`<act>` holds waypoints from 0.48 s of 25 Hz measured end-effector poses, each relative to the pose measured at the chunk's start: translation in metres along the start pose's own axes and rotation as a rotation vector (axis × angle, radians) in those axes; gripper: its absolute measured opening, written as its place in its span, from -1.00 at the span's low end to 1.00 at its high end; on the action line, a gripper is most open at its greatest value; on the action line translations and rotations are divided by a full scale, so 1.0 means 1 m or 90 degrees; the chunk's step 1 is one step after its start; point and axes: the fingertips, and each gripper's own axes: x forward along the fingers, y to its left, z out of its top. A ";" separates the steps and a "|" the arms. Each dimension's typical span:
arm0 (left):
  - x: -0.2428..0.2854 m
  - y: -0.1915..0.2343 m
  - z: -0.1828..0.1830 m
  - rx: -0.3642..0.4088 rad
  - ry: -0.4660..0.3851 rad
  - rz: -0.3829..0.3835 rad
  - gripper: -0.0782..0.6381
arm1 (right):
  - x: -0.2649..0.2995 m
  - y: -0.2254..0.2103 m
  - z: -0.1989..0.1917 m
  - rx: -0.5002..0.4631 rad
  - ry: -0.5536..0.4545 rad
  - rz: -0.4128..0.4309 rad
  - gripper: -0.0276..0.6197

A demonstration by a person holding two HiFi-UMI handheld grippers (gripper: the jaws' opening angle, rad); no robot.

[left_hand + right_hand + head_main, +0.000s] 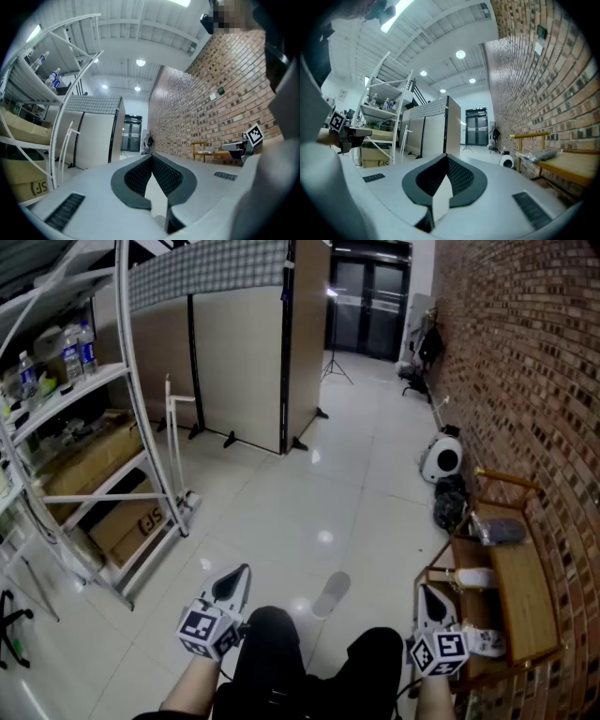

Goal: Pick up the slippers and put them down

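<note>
1 white slipper (pixel 474 577) lies on the wooden rack (pixel 525 592); a 2nd slipper (pixel 487 642) lies near it.

Head view, contents:
- Left gripper (pixel 238 576) and right gripper (pixel 427 594), low in frame, jaws together, nothing between them.
- Dark knees (pixel 272 652) between the two.
- Brick wall (pixel 534 352), right.
- Wooden worktop (pixel 525 592) along it, with a wrapped bundle (pixel 497 531) on top and white slippers (pixel 475 577) at its near end.
- Black bag (pixel 450 504) and round white appliance (pixel 441 460) beyond.
- Grey oval item (pixel 330 594) on the floor (pixel 309 493).
- White rack (pixel 131 427), left, holding boxes (pixel 131 521) and bottles (pixel 75 352).
- Partition screens (pixel 239 362), tripod (pixel 333 362), dark doors (pixel 370 296) behind.
</note>
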 end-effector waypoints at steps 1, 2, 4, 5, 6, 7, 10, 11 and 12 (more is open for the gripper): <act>-0.002 -0.002 0.008 0.001 -0.009 -0.007 -0.77 | -0.002 0.004 0.009 -0.004 -0.010 0.008 -0.89; -0.004 -0.004 0.014 0.003 -0.019 -0.014 -0.77 | -0.003 0.007 0.017 -0.007 -0.020 0.016 -0.89; -0.007 -0.005 0.019 0.020 -0.035 -0.027 -0.77 | -0.005 0.014 0.026 -0.009 -0.031 0.026 -0.89; -0.007 -0.005 0.018 0.032 -0.039 -0.032 -0.77 | -0.006 0.016 0.027 -0.006 -0.032 0.026 -0.89; -0.006 -0.006 0.016 0.040 -0.039 -0.035 -0.77 | -0.005 0.017 0.027 -0.002 -0.030 0.025 -0.89; -0.005 -0.006 0.013 0.044 -0.035 -0.038 -0.77 | -0.005 0.018 0.024 0.002 -0.028 0.023 -0.89; 0.004 -0.012 0.008 0.036 -0.013 -0.041 -0.77 | -0.001 0.019 0.012 0.012 -0.016 0.020 -0.89; 0.009 -0.015 0.007 0.031 -0.008 -0.041 -0.77 | 0.001 0.018 0.009 0.011 -0.013 0.020 -0.89; 0.015 -0.017 0.006 0.030 -0.006 -0.043 -0.77 | 0.005 0.016 0.006 0.008 -0.011 0.022 -0.89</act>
